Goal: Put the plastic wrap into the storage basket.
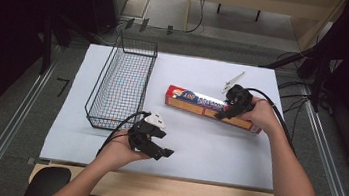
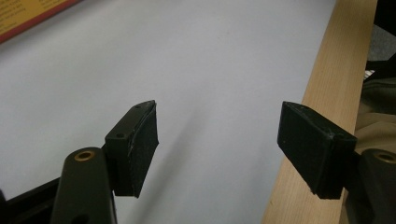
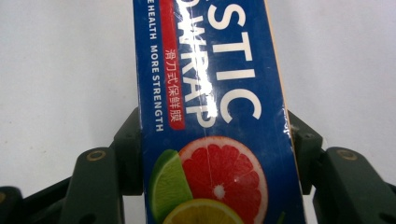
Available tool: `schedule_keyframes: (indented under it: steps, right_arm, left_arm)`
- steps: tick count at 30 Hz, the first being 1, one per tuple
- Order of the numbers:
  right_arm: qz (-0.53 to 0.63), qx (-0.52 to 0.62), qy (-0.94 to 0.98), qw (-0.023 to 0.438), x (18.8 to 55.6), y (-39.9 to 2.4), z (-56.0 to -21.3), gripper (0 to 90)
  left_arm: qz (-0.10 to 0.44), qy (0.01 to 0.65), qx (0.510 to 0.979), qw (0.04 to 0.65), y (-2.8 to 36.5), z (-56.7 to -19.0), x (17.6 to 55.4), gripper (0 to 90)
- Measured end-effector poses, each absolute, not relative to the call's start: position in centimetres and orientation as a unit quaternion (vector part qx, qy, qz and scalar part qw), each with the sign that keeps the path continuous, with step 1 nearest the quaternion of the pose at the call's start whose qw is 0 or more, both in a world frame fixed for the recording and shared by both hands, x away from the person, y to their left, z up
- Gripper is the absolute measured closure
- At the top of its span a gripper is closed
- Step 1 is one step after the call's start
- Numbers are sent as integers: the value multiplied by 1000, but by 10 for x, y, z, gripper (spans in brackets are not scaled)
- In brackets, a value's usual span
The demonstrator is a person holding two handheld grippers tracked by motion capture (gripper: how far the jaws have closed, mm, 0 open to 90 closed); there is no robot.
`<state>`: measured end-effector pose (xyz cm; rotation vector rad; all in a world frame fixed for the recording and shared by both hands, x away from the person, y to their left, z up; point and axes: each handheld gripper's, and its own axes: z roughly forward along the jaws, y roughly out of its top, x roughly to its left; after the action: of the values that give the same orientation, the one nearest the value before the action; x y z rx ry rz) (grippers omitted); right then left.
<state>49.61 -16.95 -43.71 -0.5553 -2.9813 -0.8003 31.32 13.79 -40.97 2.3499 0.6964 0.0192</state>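
Note:
A long plastic wrap box (image 1: 193, 102), orange-sided with a blue top, lies flat on the white table a little right of centre. My right gripper (image 1: 223, 113) sits over its right half. In the right gripper view the box (image 3: 210, 70) runs up between the two black jaws, which press on its long sides, so the right gripper (image 3: 215, 151) is shut on it. My left gripper (image 1: 163, 152) hovers low near the table's front edge, pointing right. Its jaws stand wide apart in the left gripper view, and the left gripper (image 2: 217, 144) holds nothing.
A black wire basket (image 1: 109, 119) stands on the left part of the white table sheet (image 1: 216, 153), just left of the box. The wooden front edge (image 2: 327, 93) of the table lies by my left gripper. A corner of the box (image 2: 28, 18) shows far off.

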Motion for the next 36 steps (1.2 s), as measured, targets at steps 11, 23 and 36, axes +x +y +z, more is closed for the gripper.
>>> schedule_keyframes:
  steps: [11,23,36]
  right_arm:
    - [-273,-209,-939,-22,465,-180,-416,407]
    - [-268,-214,-939,-38,438,-189,-413,407]
    - [-260,-210,-942,-35,411,-189,-412,407]
  left_arm:
    - [9,269,900,344,142,-407,315,298]
    - [9,259,903,344,143,-405,317,305]
    - [12,252,903,347,143,-402,320,305]
